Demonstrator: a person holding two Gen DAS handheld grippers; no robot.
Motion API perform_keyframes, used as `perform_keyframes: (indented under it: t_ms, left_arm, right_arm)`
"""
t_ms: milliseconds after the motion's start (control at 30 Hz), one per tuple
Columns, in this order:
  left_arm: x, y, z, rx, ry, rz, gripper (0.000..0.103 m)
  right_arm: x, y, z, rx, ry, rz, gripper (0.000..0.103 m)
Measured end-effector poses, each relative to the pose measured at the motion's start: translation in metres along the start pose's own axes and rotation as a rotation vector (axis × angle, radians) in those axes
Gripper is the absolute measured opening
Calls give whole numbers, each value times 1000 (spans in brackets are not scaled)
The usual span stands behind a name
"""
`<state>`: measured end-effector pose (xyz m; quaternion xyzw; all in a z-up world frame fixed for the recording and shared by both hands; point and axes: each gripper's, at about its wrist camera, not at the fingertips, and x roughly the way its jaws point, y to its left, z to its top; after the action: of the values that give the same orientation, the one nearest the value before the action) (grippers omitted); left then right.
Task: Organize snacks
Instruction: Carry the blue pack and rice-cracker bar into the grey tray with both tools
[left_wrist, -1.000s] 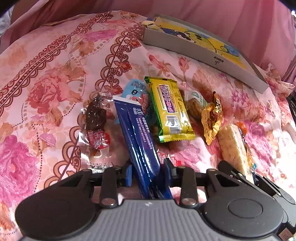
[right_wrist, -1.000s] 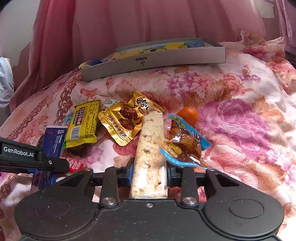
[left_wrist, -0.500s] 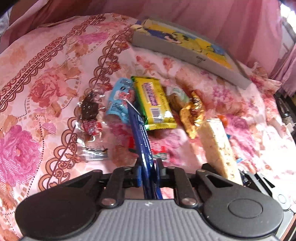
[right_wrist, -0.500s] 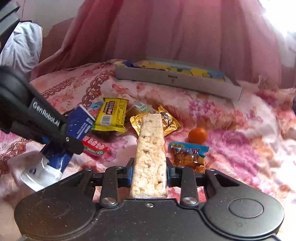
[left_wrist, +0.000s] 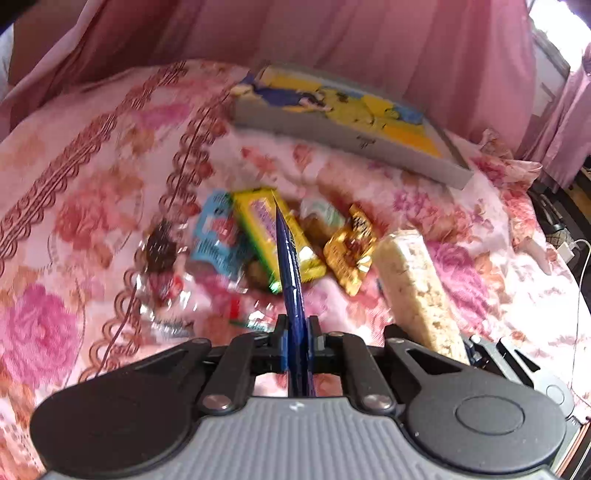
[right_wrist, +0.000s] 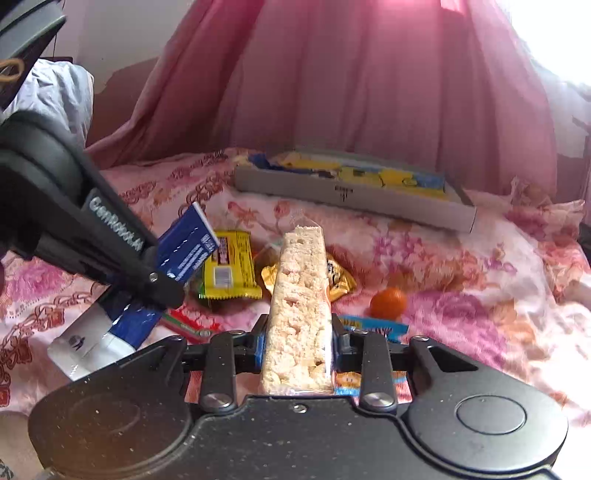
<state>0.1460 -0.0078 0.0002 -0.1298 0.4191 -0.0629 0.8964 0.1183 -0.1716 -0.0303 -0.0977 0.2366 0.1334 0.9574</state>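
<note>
Both grippers are loaded and lifted off the quilt. Left gripper is clamped tight on the blue pack, seen edge-on pointing to 12 o'clock. Right gripper is closed snugly on the rice bar, which sticks straight out.

Tip for this carry, I'd say: keep both squeezes firm, since wrappers are slippery, and travel high enough to clear the loose pile. That's the yellow bar, gold pouch and orange. Then head for the tray up at 12 o'clock and drop one at a time.

Versus a second ago: both packs were lying flat on the bed with the fingers around them. Now they're raised, the blue pack has turned on edge, and the tray looks closer to center.
</note>
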Motion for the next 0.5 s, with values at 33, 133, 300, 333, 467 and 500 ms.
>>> perform_keyframes:
  t_ms: [33,133,300,333,467,500]
  left_arm:
    - [0,-2,2,2,-9,-8,9]
    - [-1,-6,10,0,-42,-32,9]
    - [2,-12,32,13,-92,-58,9]
    - [2,-14,37,15,-103,-61,9]
    - [10,-17,68,16,-149,-77,9]
    - [13,-18,78,16,-160,-79,9]
  right_arm:
    - [-1,-1,1,1,-9,-1,32]
    - [-3,-5,6,13,-30,-1,32]
    - [-1,-17,21,38,-73,-9,32]
    - [0,-20,25,49,-79,-6,32]
    - [13,-34,49,72,-98,1,33]
    - [18,-39,57,77,-106,0,33]
